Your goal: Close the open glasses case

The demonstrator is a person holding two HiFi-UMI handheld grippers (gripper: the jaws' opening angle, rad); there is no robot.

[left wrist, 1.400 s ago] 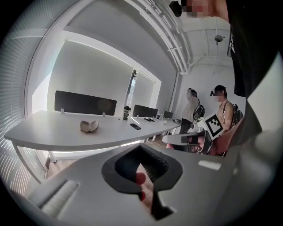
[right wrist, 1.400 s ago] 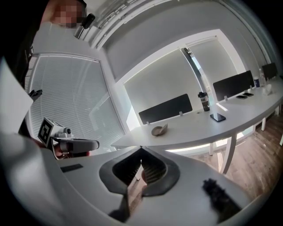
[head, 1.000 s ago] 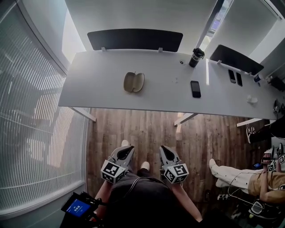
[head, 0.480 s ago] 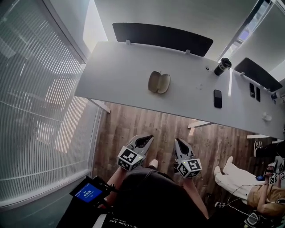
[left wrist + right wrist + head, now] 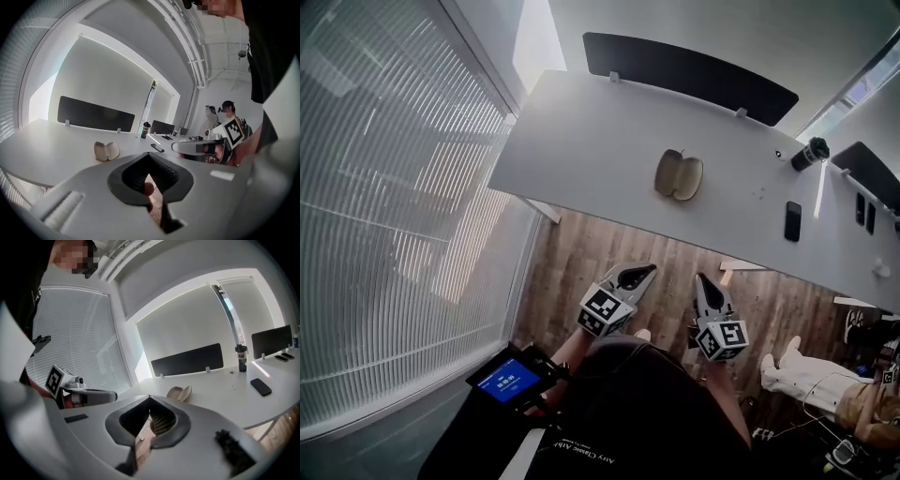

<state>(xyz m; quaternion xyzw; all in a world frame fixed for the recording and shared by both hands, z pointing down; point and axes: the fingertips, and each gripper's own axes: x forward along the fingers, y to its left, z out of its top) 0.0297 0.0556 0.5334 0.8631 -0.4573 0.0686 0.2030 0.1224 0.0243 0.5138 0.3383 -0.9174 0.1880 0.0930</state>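
Plainly, the left gripper [image 5: 649, 272] and right gripper [image 5: 702, 280] are hanging closed and empty — reaching squarely over the open glasses case [image 5: 679, 174] should come first.

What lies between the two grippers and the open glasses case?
In the head view: wooden floor, then bare white table, between the left gripper, the right gripper and the glasses case. No object stands there.
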